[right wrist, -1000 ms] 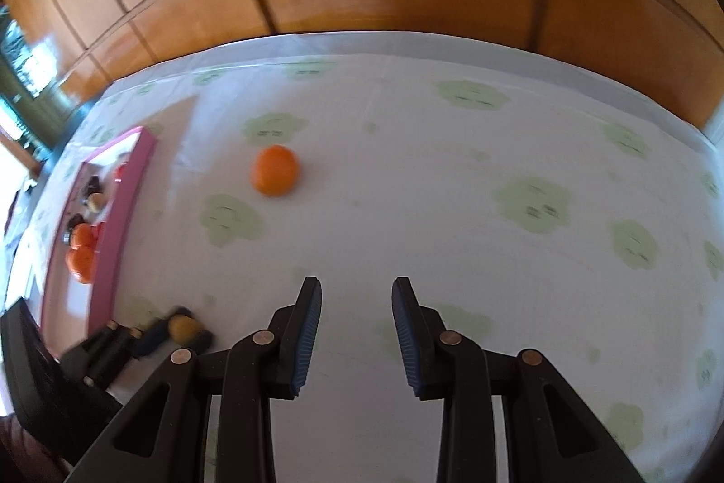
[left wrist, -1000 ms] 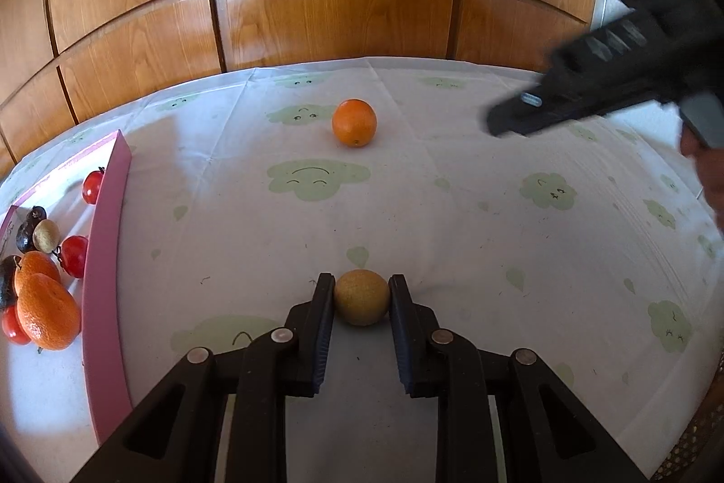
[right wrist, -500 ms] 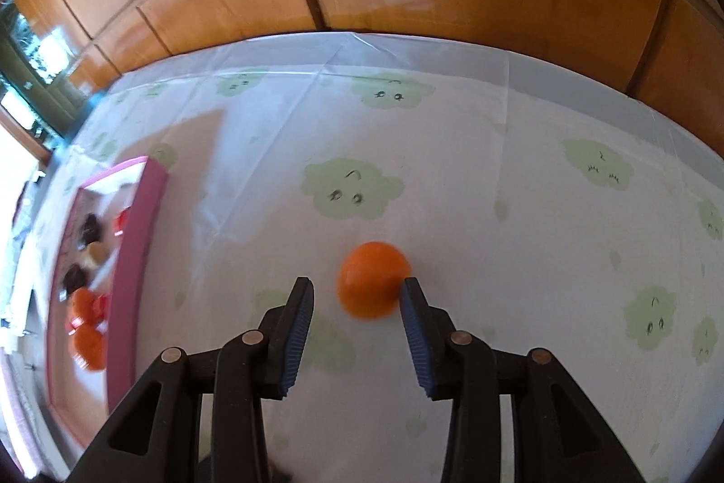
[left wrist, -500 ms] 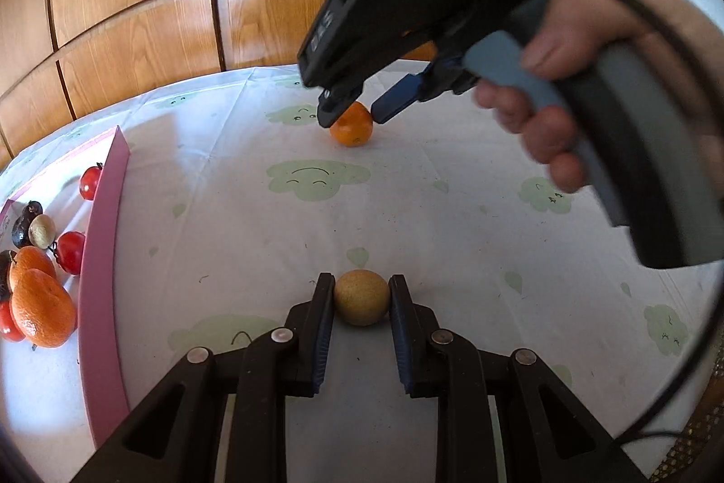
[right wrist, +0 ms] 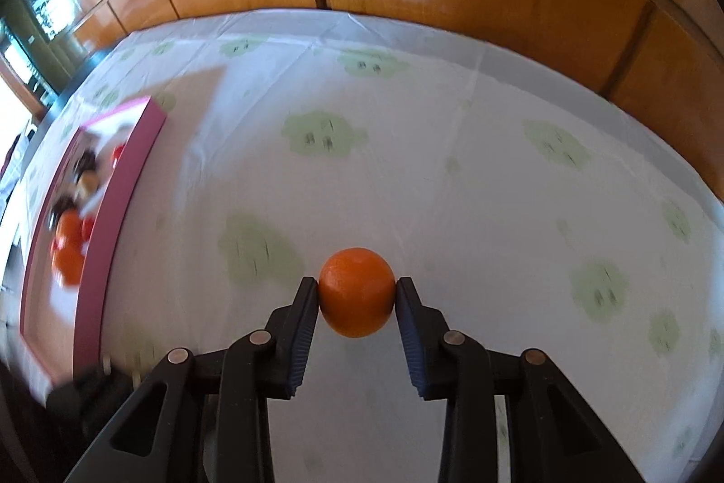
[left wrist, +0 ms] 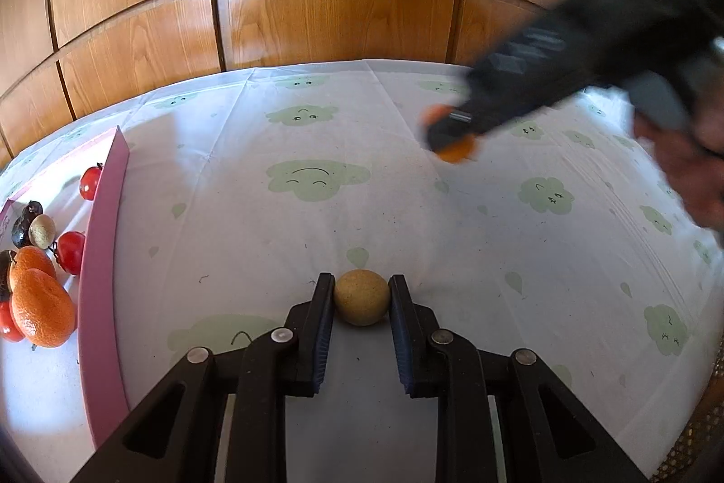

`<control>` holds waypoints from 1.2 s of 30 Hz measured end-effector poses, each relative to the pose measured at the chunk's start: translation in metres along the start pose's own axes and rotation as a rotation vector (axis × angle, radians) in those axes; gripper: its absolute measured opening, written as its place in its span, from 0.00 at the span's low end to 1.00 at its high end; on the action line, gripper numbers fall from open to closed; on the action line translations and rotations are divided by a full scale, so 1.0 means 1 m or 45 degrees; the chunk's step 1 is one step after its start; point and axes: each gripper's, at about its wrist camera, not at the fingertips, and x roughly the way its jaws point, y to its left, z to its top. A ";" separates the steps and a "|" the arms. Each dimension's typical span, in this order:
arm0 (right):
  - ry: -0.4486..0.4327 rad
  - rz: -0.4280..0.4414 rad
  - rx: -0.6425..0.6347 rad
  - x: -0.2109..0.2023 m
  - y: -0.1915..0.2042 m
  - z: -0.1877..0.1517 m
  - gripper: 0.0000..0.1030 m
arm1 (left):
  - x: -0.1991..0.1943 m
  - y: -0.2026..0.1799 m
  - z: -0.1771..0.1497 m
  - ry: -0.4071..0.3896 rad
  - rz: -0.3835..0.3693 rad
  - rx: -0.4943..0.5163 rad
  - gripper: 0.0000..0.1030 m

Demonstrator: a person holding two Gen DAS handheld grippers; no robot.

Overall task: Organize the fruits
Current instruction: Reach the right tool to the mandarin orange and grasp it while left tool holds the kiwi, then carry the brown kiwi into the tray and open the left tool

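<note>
While the left hand-held gripper [left wrist: 361, 297] clenches the tan fruit [left wrist: 361, 297], the right hand-held gripper [right wrist: 357, 293], jaws just closing, grips the orange [right wrist: 356, 292], the pink tray [right wrist: 115, 211] lying leftward.

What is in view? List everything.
Loose orange: one, orange, between the right gripper's pads.
Round fruit: one, tan, between the left gripper's pads.
Tray: one, pink, left on the tablecloth.
Tray oranges: two, orange, in the tray.
Red fruits: three, red, in the tray.
Tablecloth: one, white with green clouds, under everything.
Left gripper: black, shut on the round fruit.
Right gripper: black, jaws just closing, shut on the loose orange.
Hand: one, on the right gripper.
</note>
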 end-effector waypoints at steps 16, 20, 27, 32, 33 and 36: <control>0.016 -0.052 0.082 -0.003 -0.032 -0.048 0.34 | 0.000 -0.006 0.001 0.003 0.038 0.030 0.24; 0.014 -0.054 0.064 -0.001 -0.030 -0.046 0.34 | 0.000 -0.007 0.001 0.003 0.041 0.032 0.24; 0.011 -0.054 0.054 0.000 -0.030 -0.044 0.34 | -0.001 -0.007 0.001 0.004 0.046 0.037 0.24; 0.010 -0.064 0.042 0.000 -0.028 -0.043 0.34 | -0.001 -0.008 0.001 0.006 0.050 0.042 0.24; 0.009 -0.065 0.040 -0.001 -0.028 -0.043 0.34 | -0.001 -0.008 0.001 0.007 0.051 0.043 0.24; 0.007 -0.070 0.036 -0.001 -0.027 -0.043 0.34 | -0.002 -0.008 0.002 0.011 0.055 0.046 0.24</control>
